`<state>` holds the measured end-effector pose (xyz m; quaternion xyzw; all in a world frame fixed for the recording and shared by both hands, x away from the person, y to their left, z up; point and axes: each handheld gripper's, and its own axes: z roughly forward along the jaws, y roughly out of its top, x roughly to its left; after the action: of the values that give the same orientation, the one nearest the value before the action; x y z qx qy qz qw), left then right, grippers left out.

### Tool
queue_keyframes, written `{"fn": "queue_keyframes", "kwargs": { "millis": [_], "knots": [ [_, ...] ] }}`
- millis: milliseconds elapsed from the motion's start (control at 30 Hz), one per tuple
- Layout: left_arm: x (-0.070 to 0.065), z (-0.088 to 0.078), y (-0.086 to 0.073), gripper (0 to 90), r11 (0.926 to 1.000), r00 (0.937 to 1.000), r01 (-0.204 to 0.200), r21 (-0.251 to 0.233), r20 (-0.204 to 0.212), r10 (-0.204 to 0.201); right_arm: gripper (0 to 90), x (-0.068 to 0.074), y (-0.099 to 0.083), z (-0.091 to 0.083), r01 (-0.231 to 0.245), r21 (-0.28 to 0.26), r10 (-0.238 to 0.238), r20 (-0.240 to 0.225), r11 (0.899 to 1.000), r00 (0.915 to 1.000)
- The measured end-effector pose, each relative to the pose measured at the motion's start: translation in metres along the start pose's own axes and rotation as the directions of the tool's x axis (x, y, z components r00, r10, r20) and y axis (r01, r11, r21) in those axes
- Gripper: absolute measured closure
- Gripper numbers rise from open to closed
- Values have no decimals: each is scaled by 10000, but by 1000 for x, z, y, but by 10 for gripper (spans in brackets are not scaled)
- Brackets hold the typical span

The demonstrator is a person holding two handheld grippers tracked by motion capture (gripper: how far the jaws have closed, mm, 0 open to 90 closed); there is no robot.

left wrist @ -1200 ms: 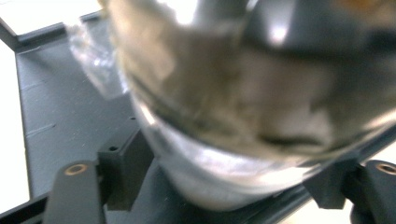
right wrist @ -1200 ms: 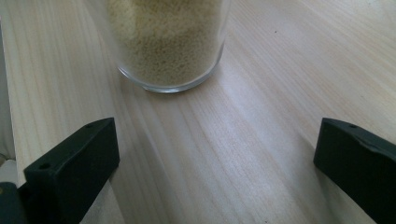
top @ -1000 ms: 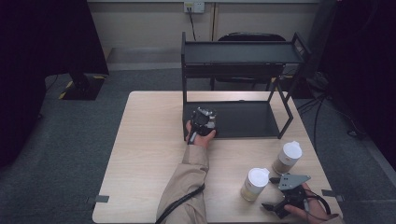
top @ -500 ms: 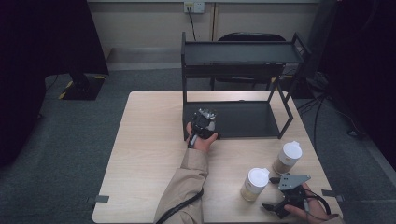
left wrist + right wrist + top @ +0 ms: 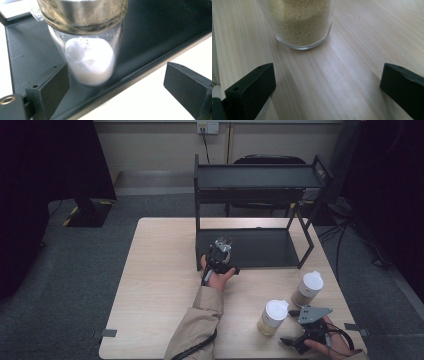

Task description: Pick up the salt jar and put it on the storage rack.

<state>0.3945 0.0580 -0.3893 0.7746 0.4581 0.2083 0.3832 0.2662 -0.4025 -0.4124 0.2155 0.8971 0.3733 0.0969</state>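
Big black shelf rack (image 5: 250, 210) on the table (image 5: 160, 285), and on its bottom shelf a jar of white powder (image 5: 90, 60) now stands on its own. The left tongs (image 5: 222, 246) have just been opening: wide apart, jar between them, unpressed, so that looks delivered. Right tongs (image 5: 327, 87) gape wide too, facing the grain jar (image 5: 303, 22), likely next.

Shaker (image 5: 90, 60) on shelf rack's bottom tray (image 5: 32, 50)
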Motion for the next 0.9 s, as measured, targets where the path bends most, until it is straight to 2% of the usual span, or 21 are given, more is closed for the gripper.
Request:
{"fn": "queue_keyframes", "kwargs": {
  "millis": [433,633,733,900],
  "knots": [
    [-1,-12,-10,43,9998,9985,-61,-187,551,71,0,0,0,0,1,0,-1,7,10000,10000],
    [0,-14,-14,41,9997,9970,-249,-87,730,255,0,0,0,0,0,-1,0,6,10000,10000],
    [2,-16,-16,41,9997,9952,-236,-31,948,238,0,0,0,0,1,0,-1,6,10000,10000],
    [2,-21,-18,42,9989,9931,-461,-27,1077,461,0,0,0,0,1,-1,-1,8,10000,10000]
  ]
}}
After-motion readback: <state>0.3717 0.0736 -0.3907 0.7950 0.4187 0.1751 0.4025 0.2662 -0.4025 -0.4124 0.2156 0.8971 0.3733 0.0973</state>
